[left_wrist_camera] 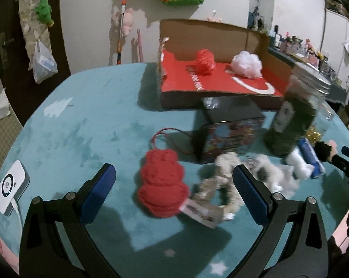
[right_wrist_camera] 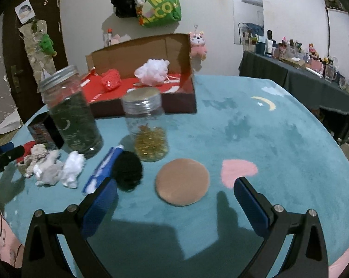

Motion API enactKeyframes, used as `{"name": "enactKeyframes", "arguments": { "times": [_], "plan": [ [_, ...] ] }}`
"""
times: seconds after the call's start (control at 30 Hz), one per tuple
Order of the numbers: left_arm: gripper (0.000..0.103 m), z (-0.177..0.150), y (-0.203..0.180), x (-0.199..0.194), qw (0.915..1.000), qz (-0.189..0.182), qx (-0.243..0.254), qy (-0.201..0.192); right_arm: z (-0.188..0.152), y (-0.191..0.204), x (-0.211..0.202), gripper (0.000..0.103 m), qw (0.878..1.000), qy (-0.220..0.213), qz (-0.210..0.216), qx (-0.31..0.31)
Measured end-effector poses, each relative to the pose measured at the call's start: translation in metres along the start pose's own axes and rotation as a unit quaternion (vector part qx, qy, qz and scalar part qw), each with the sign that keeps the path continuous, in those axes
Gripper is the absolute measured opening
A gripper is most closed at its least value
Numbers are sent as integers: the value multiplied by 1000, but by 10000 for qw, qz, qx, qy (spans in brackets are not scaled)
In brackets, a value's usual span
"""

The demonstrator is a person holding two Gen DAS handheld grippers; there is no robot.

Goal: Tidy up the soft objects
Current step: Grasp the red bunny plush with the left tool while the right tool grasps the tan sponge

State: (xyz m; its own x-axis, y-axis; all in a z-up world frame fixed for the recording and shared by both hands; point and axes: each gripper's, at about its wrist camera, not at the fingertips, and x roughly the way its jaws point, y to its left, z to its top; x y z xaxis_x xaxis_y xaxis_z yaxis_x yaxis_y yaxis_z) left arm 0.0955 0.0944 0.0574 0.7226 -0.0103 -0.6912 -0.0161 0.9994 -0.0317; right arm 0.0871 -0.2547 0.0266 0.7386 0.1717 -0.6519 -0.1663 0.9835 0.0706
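Red knit toy point(left_wrist_camera: 161, 180) between spread left gripper point(left_wrist_camera: 174, 192), right gripper point(right_wrist_camera: 175, 200) apart, empty

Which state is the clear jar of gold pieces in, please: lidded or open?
Lidded: a silver screw lid sits on the clear jar, which stands upright.

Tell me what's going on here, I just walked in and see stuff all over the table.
A person is sorting soft items into the cardboard box, which already holds a red pouf and a white pouf. The left hand-held gripper hangs open over a red knitted toy; the right hand-held gripper hangs open above a round tan pad.
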Motion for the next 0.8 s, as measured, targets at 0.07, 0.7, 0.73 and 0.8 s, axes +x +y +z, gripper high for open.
{"name": "enactKeyframes", "arguments": {
  "times": [0.07, 0.7, 0.73, 0.8],
  "plan": [
    [103, 1, 6, 8, 9999, -34, -59, 139, 1, -3, 6, 103, 9999, 133, 10, -8],
    [38, -4, 5, 9, 9986, -391, 238, 260, 1, -8, 13, 23, 9989, 318, 306, -145],
    [38, -4, 5, 6, 9988, -366, 250, 229, 1, -8, 12, 21, 9989, 303, 315, -142],
    [38, -4, 3, -4, 9989, -352, 274, 138, 2, -8, 8, 20, 9993, 220, 249, -175]
  ]
}}
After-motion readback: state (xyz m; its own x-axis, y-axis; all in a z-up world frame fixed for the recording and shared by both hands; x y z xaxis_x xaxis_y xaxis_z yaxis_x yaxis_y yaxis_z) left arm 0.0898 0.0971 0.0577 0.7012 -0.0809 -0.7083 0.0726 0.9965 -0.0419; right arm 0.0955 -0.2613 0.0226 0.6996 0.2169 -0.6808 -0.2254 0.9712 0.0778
